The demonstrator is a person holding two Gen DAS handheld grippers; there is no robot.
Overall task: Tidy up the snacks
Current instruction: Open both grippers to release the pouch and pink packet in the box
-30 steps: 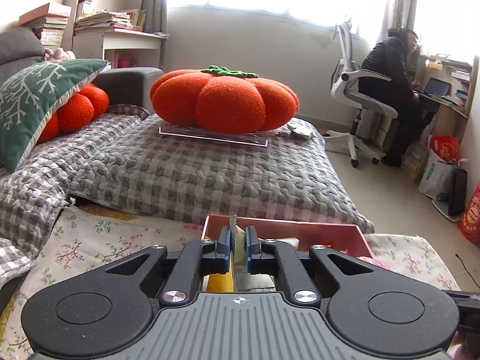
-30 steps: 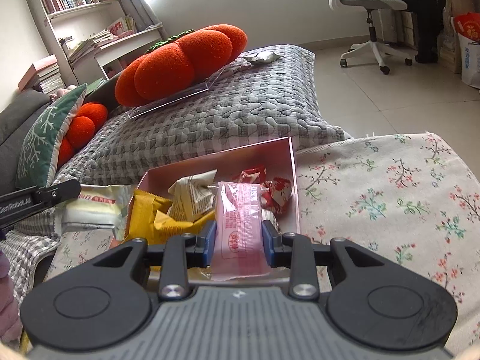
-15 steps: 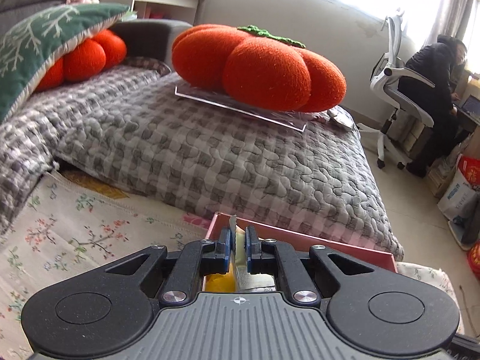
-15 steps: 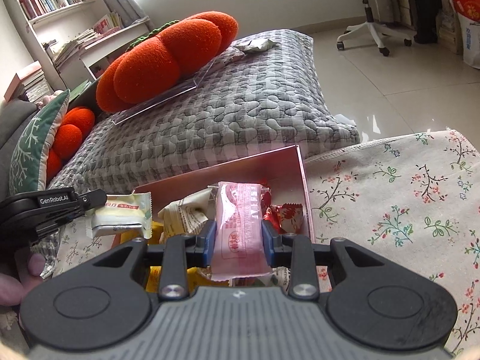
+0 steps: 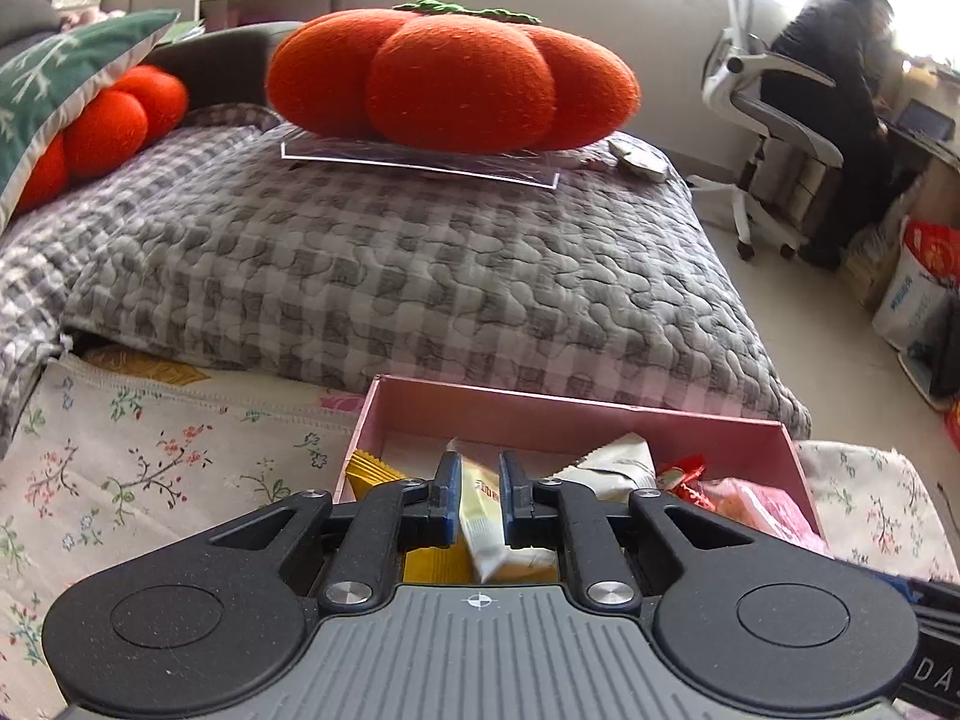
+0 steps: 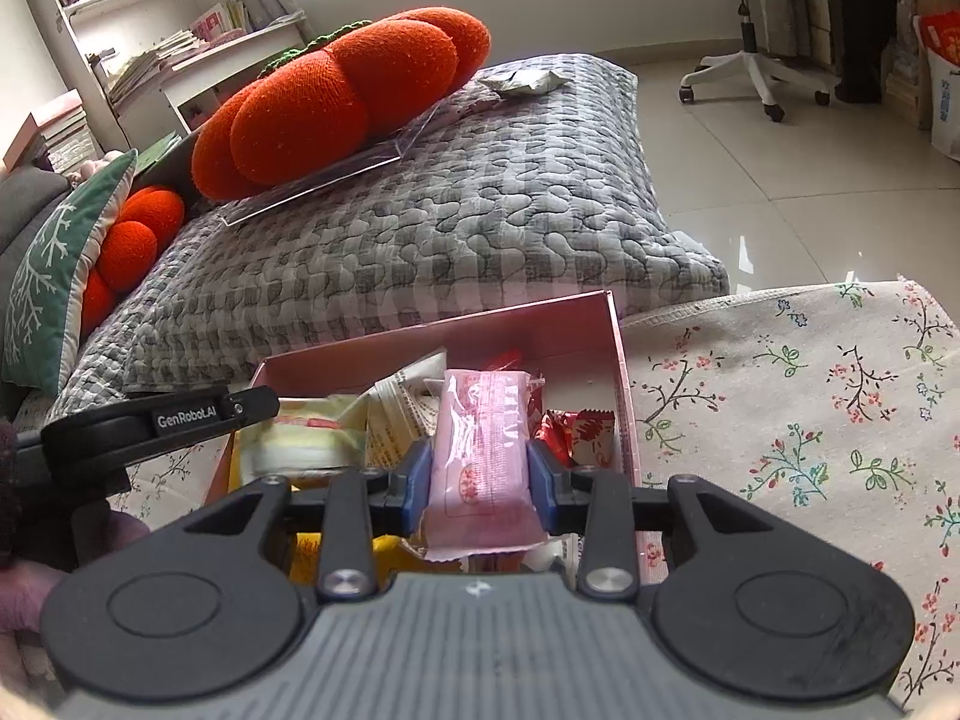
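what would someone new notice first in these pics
The big orange pumpkin-shaped cushion on a clear sheet atop the grey checked quilt draws the eye first. Nearer, a pink box of wrapped snacks sits on the floral cloth. The right gripper has a pink snack packet between its opening fingers, and the left gripper is opening around a cream-yellow packet over the box.
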